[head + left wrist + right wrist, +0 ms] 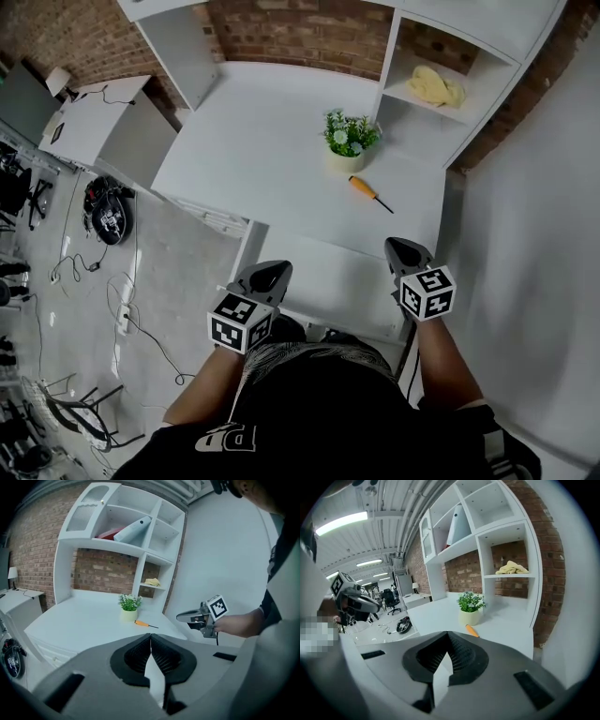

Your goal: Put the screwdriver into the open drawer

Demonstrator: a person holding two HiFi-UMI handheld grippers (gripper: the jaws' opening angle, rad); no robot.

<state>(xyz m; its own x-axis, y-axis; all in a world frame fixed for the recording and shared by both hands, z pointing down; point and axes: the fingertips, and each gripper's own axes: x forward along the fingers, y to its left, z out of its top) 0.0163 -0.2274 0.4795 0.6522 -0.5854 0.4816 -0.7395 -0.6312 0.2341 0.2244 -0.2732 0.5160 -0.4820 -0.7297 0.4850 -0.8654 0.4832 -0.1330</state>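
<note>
An orange-handled screwdriver (368,192) lies on the white desk (253,141), just in front of a small potted plant (350,141). Below the desk's front edge a white drawer (323,277) appears pulled out, between my two grippers. My left gripper (272,270) hangs at the drawer's left side, shut and empty. Over the drawer's right corner my right gripper (401,247) is held, also shut and empty, a short way before the screwdriver. The left gripper view shows the screwdriver (144,624) far beyond the left gripper (151,637). Its handle (471,630) peeks over the right gripper (447,634).
A yellow cloth (436,86) lies in a shelf cubby at the desk's right. A white wall (534,234) closes the right side. To the left stand a second white table (94,122), a black bag (108,211) and cables on the floor.
</note>
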